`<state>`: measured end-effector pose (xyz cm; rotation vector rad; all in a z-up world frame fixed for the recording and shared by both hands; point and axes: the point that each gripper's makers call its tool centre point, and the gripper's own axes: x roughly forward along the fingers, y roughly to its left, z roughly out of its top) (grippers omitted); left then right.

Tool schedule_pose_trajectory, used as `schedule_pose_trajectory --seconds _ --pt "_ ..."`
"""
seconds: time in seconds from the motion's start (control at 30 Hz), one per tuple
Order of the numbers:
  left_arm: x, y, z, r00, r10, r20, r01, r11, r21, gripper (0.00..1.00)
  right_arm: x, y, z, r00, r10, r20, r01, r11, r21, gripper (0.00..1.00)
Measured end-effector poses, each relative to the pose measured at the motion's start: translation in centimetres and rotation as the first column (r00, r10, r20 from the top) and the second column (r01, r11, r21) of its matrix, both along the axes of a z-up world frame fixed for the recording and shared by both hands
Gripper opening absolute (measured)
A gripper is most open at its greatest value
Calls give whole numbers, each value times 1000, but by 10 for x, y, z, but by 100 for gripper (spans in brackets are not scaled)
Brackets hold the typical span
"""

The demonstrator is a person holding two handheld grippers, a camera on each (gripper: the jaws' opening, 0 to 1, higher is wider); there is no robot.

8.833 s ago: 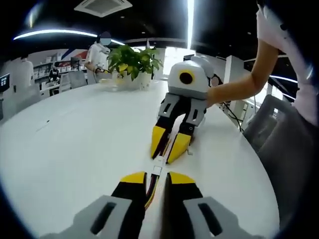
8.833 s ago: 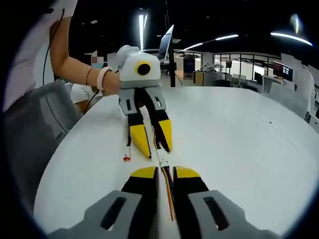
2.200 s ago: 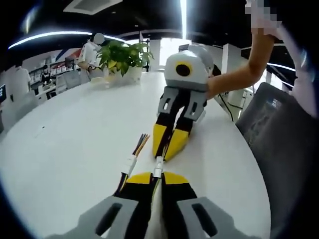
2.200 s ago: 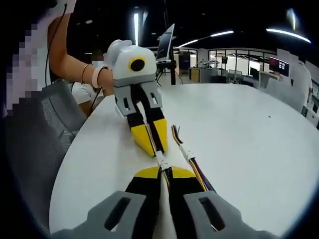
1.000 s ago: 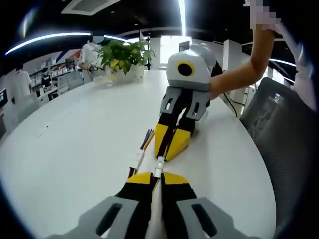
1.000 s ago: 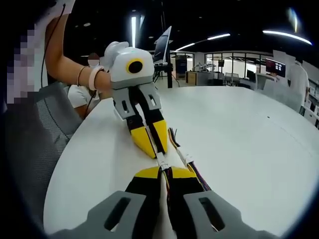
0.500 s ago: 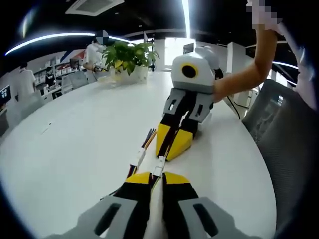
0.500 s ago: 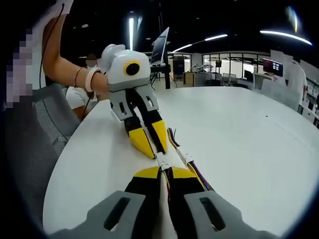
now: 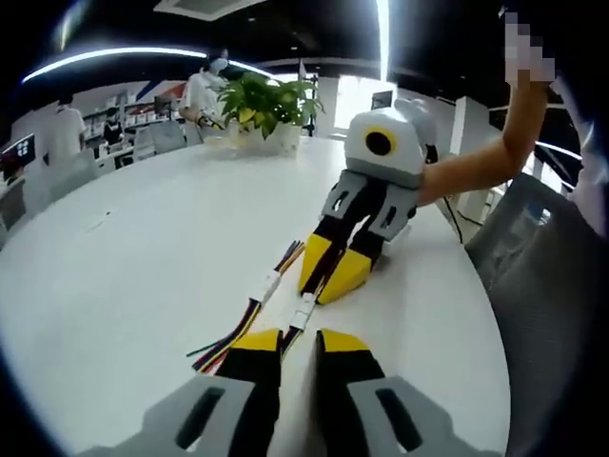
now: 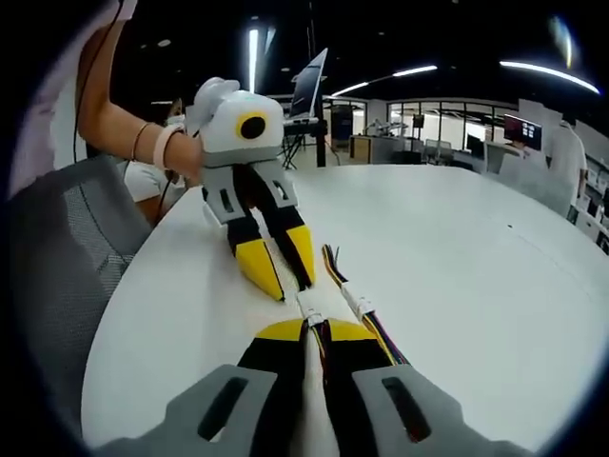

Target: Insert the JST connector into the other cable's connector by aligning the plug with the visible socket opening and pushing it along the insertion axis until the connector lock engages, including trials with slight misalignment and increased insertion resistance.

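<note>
The left hand-held gripper (image 9: 300,338) is seen released, its yellow jaws parted, with the coloured wires of the cable (image 9: 287,335) running loose through the gap. The right hand-held gripper (image 10: 306,328) is clenched on the same cable just behind the white connector (image 10: 309,307). The connector (image 9: 303,309) is found on the white bench (image 9: 143,238), between the tips of the two hand-held grippers, which face each other near the bench's curved edge. Whether plug and socket are fully locked cannot be told.

A spare cable (image 9: 269,283) with its own white connector is laid just beside the first, its loose wires fanned out on the bench; in the right gripper view it (image 10: 357,305) runs alongside the clenched jaws. Nothing is seen between the connector and the jaws.

A grey mesh chair (image 9: 542,257) is drawn up to the near edge, and an arm (image 9: 476,167) is stretched over it. A potted plant (image 9: 266,100) is placed at the far edge, with people (image 9: 205,90) behind it. A monitor (image 10: 314,86) is seen past the opposite edge
</note>
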<state>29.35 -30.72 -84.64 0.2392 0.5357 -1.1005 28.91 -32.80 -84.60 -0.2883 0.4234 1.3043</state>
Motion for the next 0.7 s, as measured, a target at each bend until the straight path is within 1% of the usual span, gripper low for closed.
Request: schedule_pose_trajectory --seconds 0.03,0.07,0.1,0.13,0.2,0.27,0.3,0.37,0.43,0.5,0.6,0.7 --pt "0 2 0 1000 19 -23 -19 1000 0 8 -1 0 1 1000 -2 2 2 1000 -1 4" --pt "1 3 0 995 63 -74 -64 998 -17 8 -1 0 2 1000 -3 4 3 1000 0 4" --pt "2 5 0 993 77 -84 -79 997 -17 8 -1 0 4 1000 -7 8 7 1000 5 4" --pt "3 7 2 994 76 -76 -78 997 -21 8 -2 0 8 1000 -14 6 14 1000 15 4" --pt "2 7 9 997 67 -37 -69 997 -35 6 -1 -1 13 1000 -25 5 25 999 27 4" --pt "-1 7 16 997 70 -43 -72 996 -57 1 -1 -2 17 999 -34 5 34 999 35 4" --pt "-1 7 22 996 77 -44 -80 994 -77 0 -1 -3 21 999 -44 0 44 998 44 4" --pt "-2 8 31 995 93 -32 -95 991 -89 0 -1 -4 26 998 -58 -8 59 997 56 4" --pt "-6 10 39 994 107 -30 -110 988 -108 0 -2 -5 32 998 -67 0 67 996 60 4" --pt "-10 11 45 993 117 -33 -120 986 -116 0 -3 -6 39 997 -72 13 71 996 59 4" --pt "-19 15 52 992 124 -35 -127 985 -118 0 -7 -8 50 996 -84 12 83 993 80 4" --pt "-25 18 59 991 133 -12 -133 984 -114 0 -11 -8 60 996 -86 18 84 992 96 4"
